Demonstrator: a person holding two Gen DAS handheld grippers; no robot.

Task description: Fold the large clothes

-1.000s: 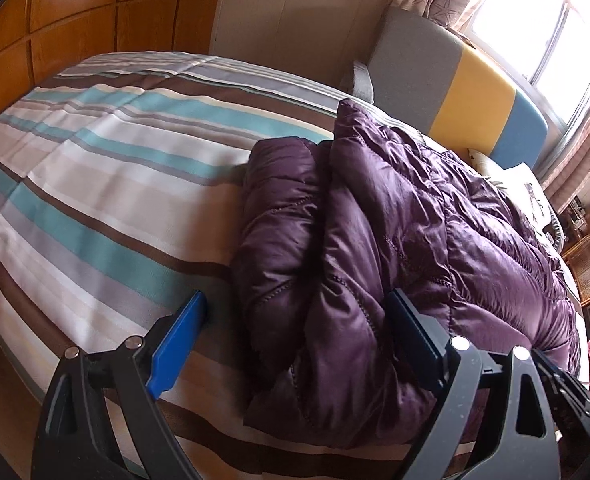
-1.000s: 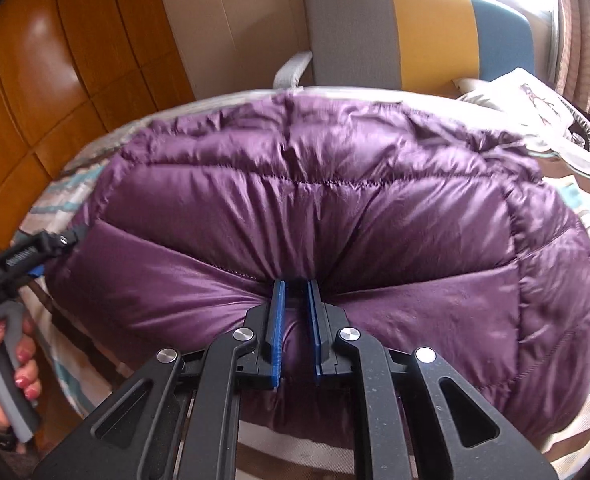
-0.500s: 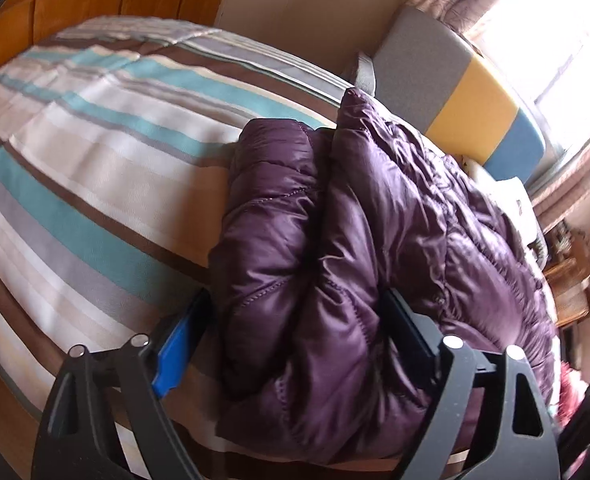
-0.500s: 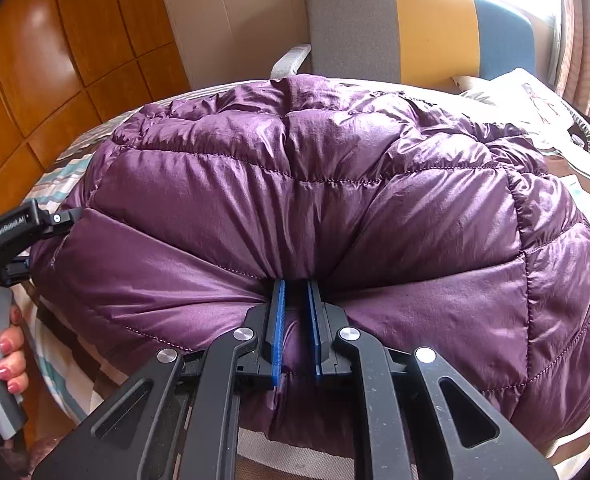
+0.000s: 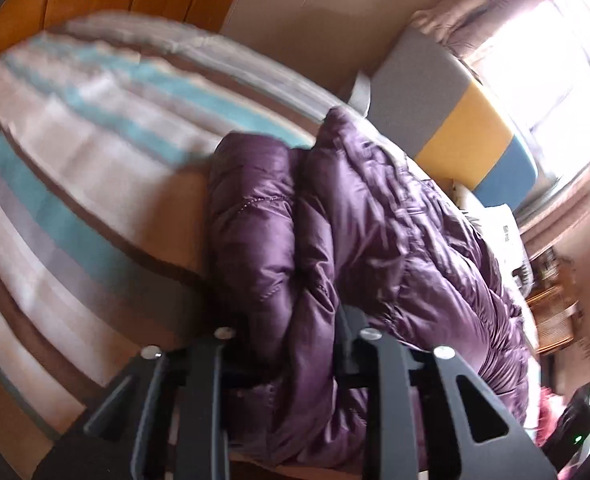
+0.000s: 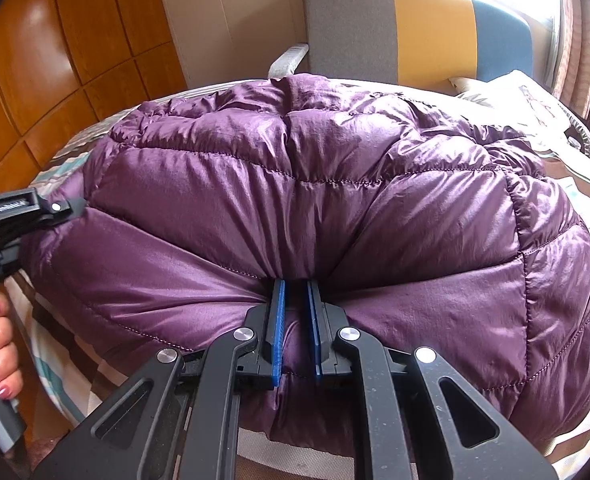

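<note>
My right gripper (image 6: 295, 320) pinches the near edge of the purple down jacket (image 6: 303, 200) lying on the striped bed (image 5: 75, 168); my left gripper (image 5: 291, 332) clamps its bunched end. I should lift both 2 grips level, folding evenly.

Left of the left gripper's (image 5: 291, 332) jaws, the striped bed (image 5: 75, 168) lies bare and open. Ahead of both pairs of jaws the bulky purple jacket (image 6: 315, 200) blocks passage. Beyond it, a grey-yellow-blue chair (image 6: 395, 36) and the wooden wall panel (image 6: 55, 60) close off the far side.
</note>
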